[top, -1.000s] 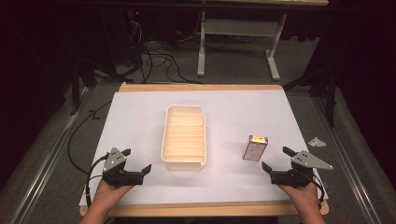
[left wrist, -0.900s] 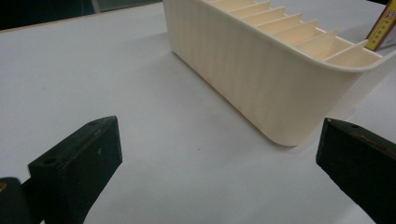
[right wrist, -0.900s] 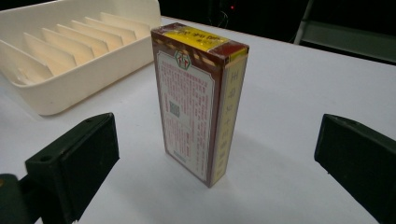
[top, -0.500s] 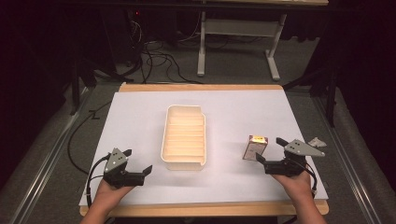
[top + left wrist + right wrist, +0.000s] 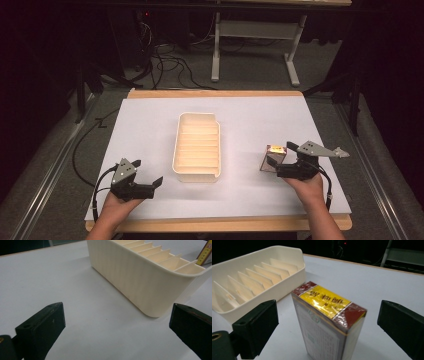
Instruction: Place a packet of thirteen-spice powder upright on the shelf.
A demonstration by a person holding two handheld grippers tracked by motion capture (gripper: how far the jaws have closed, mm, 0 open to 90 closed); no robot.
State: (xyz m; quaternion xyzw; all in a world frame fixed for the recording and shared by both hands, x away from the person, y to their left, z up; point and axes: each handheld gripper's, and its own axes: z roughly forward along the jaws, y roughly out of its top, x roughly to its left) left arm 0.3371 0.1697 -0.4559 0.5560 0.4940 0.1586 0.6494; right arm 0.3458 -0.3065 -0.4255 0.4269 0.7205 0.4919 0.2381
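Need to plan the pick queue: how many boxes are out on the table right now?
1. A single small box with a yellow-and-red top stands upright right of the cream divided tray, between the open fingers of the right gripper. Nothing shows in the tray's slots.

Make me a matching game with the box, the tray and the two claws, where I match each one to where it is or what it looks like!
Things:
1. small box
2. slotted tray
3. left claw
4. right claw

Places or looks:
A. cream, in the middle of the white table
B. open, at the table's near left, nothing between its jaws
C. standing upright, yellow and dark red top
D. open, with the box between its jaws

Pairs: 1-C, 2-A, 3-B, 4-D
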